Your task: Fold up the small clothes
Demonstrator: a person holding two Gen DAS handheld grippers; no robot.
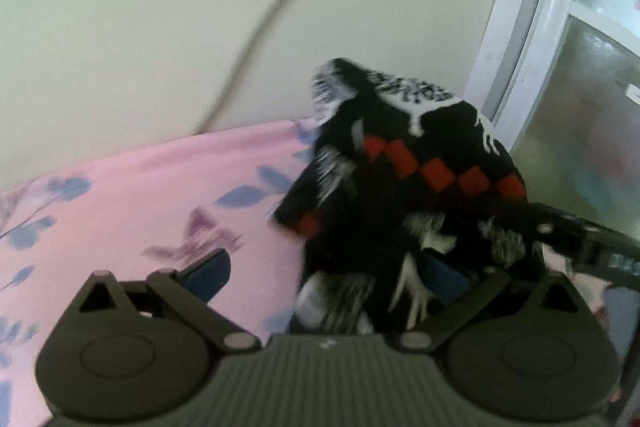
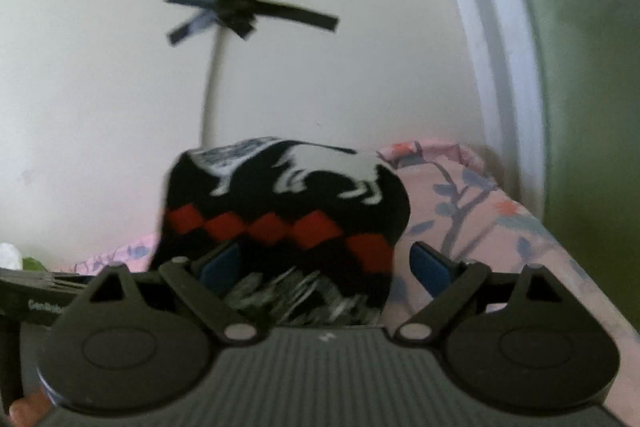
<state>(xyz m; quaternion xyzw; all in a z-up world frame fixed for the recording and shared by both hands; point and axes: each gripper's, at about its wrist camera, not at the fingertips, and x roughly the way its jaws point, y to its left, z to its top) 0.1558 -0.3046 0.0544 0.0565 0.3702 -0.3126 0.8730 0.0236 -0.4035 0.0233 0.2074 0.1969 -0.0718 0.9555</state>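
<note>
A small black knitted garment (image 1: pixel 404 179) with red diamonds and white figures lies bunched on the pink floral sheet (image 1: pixel 140 195). In the left wrist view it drapes over my right finger; my left gripper (image 1: pixel 324 271) stands wide open, its left blue pad (image 1: pixel 210 271) bare. In the right wrist view the same garment (image 2: pixel 288 211) lies between and over the fingers of my right gripper (image 2: pixel 324 263), which is open, the right pad (image 2: pixel 430 265) bare. The other gripper's black body (image 1: pixel 592 247) shows at the right of the left wrist view.
A cream wall (image 1: pixel 140 27) rises behind the bed, with a grey cable (image 1: pixel 256 39) taped on by black strips (image 2: pixel 240 7). A white door frame (image 1: pixel 520 27) with frosted glass stands at the right. The sheet's edge (image 2: pixel 560 267) falls away at the right.
</note>
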